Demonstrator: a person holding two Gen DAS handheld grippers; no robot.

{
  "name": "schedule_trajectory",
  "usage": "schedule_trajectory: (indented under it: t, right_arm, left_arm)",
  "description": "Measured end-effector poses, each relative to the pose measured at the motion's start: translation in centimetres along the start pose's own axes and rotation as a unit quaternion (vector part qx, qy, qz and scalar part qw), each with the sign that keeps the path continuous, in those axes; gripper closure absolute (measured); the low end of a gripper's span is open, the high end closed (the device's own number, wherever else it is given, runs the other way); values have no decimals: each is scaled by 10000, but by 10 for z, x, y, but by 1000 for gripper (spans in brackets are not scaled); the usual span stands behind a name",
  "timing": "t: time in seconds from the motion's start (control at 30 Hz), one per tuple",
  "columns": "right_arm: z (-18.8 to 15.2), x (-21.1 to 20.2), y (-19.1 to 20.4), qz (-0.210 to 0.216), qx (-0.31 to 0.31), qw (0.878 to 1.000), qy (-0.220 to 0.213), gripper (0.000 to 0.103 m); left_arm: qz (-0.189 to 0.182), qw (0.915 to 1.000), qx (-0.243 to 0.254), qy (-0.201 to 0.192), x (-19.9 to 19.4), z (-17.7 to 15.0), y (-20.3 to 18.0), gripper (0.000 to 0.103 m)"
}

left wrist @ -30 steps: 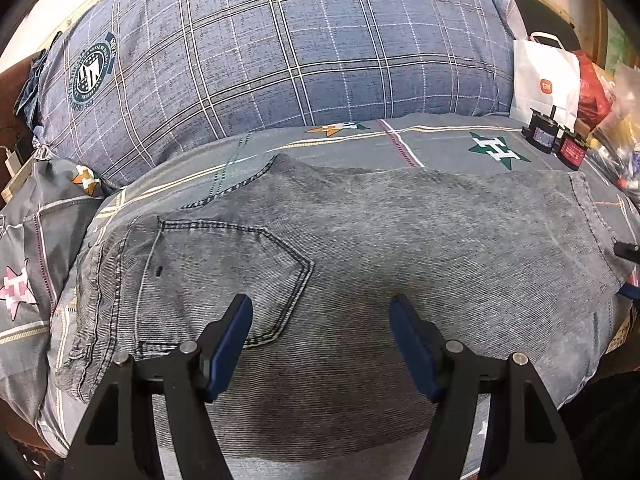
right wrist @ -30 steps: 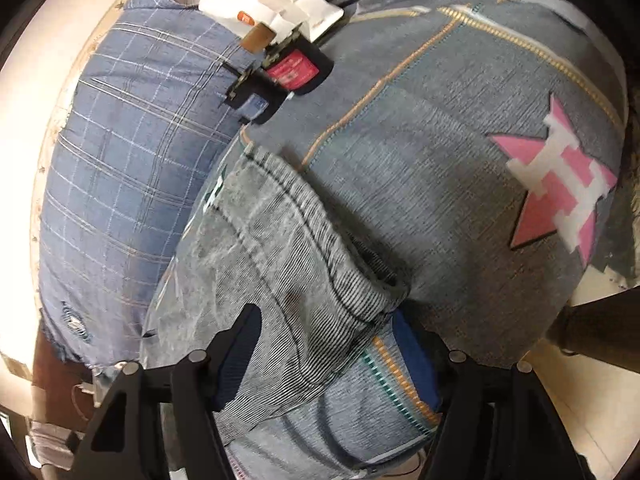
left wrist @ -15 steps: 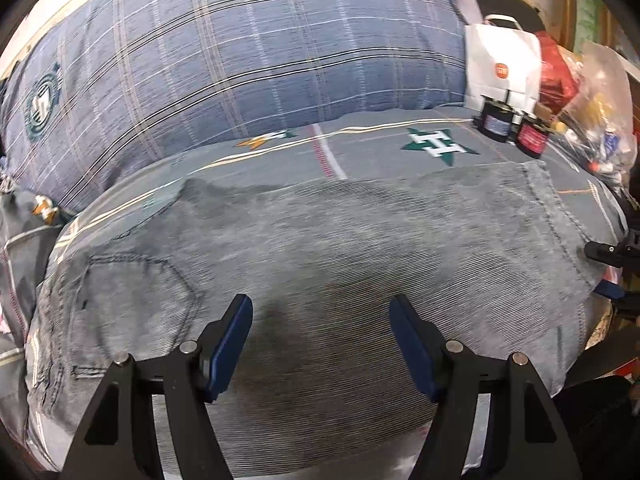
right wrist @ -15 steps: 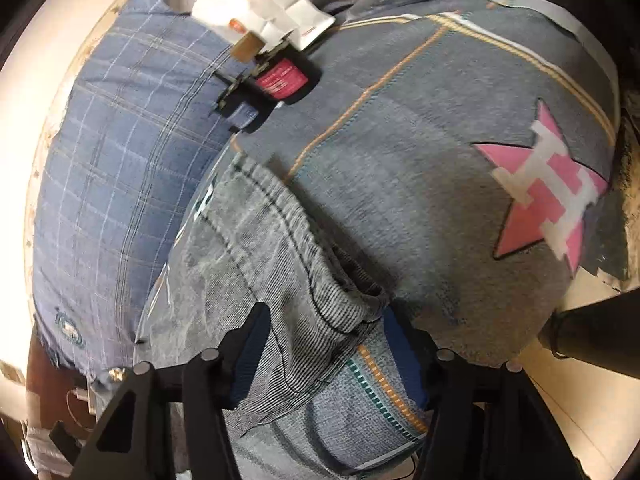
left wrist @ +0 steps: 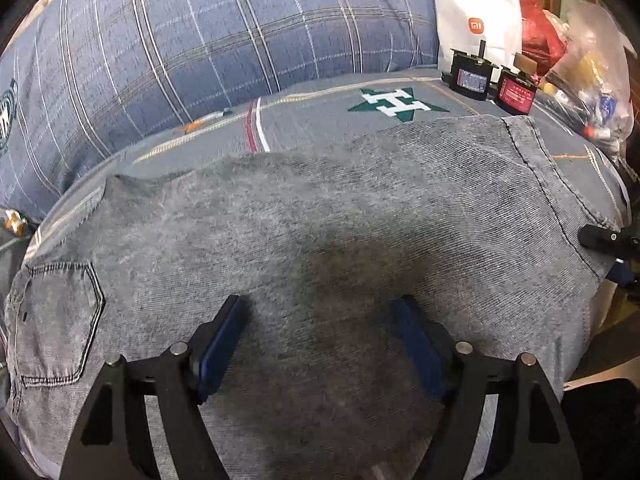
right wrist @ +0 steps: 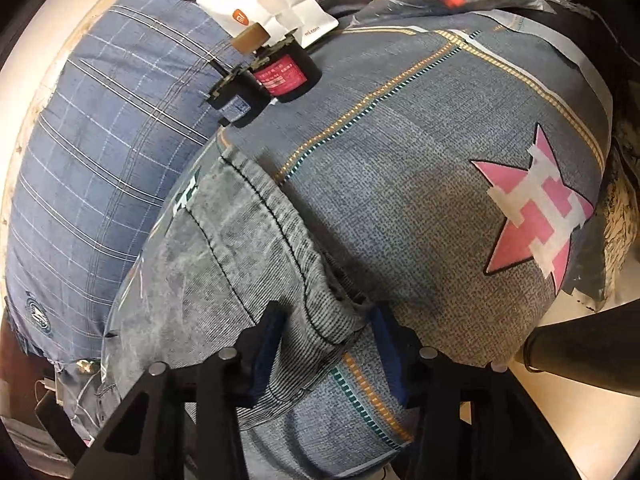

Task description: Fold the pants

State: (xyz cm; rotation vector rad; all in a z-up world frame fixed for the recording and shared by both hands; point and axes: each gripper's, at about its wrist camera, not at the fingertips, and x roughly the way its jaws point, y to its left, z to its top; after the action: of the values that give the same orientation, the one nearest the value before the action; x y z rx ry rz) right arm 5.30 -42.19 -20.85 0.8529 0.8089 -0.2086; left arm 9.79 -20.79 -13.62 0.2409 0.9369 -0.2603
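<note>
Faded grey pants (left wrist: pixel 320 240) with dark stitching, grey-blue sheet (right wrist: pixel 420 200) with a green star (left wrist: pixel 396 103), a pink star (right wrist: pixel 536 216) and orange stripes, blue plaid pillow (left wrist: pixel 200 40), white bag (left wrist: pixel 476 32) with orange logo, black grippers with blue pads (left wrist: pixel 222 344)

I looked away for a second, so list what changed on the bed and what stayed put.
The left gripper slid along the grey pants away from the back pocket toward the leg end; its jaws opened slightly and hold nothing. The right gripper stayed at the hem corner, its jaws closing around it. The pants, white bag and two small boxes have not moved.
</note>
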Motion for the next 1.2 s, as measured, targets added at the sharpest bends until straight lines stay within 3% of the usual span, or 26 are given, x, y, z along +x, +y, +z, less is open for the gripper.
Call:
schedule_trajectory:
  t: [0.13,0.27,0.33,0.63,0.8,0.87,0.93,0.97,1.2]
  right_arm:
    - [2,-2,-2,-21,105,9999,3,54]
    - [2,3,5,-147,-57,9999,1,53]
    - [3,4,8,-214,-100,9997,-12,58]
    - [4,9,29,-508,-564,9971,-50,77]
    - [5,10,33,-559,-672,9962,-50,79]
    - [5,11,31,-533,-668,9963,-29,79]
    - [6,12,30,-481,-636,9968,1,79]
    - [6,9,26,-459,-625,9970,10,79]
    - [8,-10,42,-408,-843,9954,-186,82]
  left_arm:
    - [20,9990,90,-432,-20,4,-1,25]
    - [68,9997,211,65,6,1,-6,24]
    - [97,9997,195,-95,6,-1,-5,20]
    - [23,9998,175,-44,7,-1,-2,20]
    - [-113,9999,20,127,2,1,2,20]
    - [-186,9998,-38,-2,-6,0,4,20]
    - [92,9997,202,-129,-5,-4,-2,20]
    - [180,9994,300,-2,2,-6,-5,20]
    - [156,9993,349,-23,6,-5,-5,17]
